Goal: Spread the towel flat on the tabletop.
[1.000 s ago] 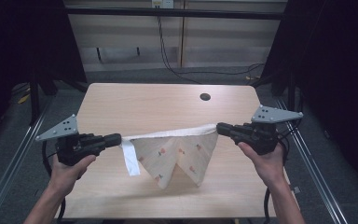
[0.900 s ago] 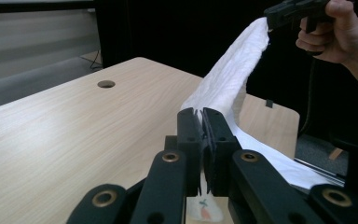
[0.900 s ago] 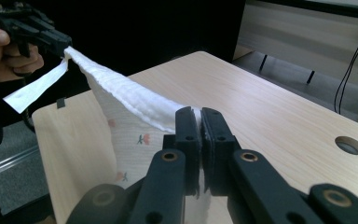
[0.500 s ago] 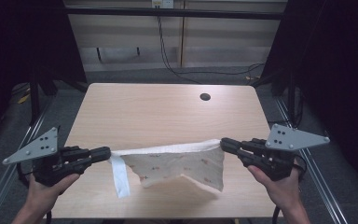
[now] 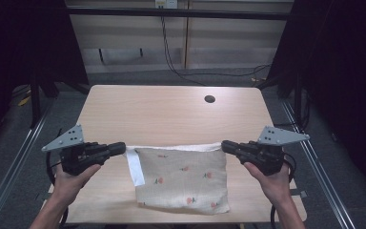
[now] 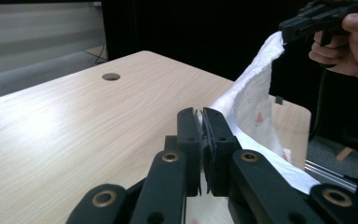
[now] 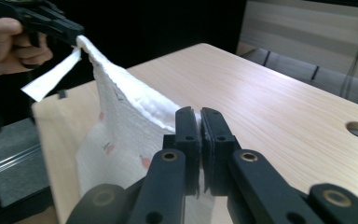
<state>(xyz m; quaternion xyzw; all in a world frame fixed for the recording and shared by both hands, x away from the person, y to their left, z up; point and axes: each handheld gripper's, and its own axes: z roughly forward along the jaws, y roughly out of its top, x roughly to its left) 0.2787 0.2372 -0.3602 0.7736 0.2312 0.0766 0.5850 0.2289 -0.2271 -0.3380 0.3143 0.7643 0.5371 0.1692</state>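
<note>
While the cloth [image 5: 183, 177] hangs stretched between the two grippers, its upper hem runs taut from one corner to the other, above the near half of the table [image 5: 171, 112]. The left gripper [image 5: 122, 148] pinches the cloth's left top corner, jaws pressed together on the white hem, as the left gripper view confirms [image 6: 202, 122]; a loose white strap [image 5: 135, 167] dangles from that corner. The right gripper [image 5: 225, 145] clamps the opposite corner in the same way, its jaws closed on the hem [image 7: 199, 122]. The lower edge of the cloth appears to rest on the table near its front edge, though the contact is hard to judge from the high view. The table's round cable hole [image 5: 209, 99] lies well beyond the cloth. Judged from this, picking up and spreading by the corners is done; what likely remains is laying the cloth flat or folding it, and releasing both corners.
</note>
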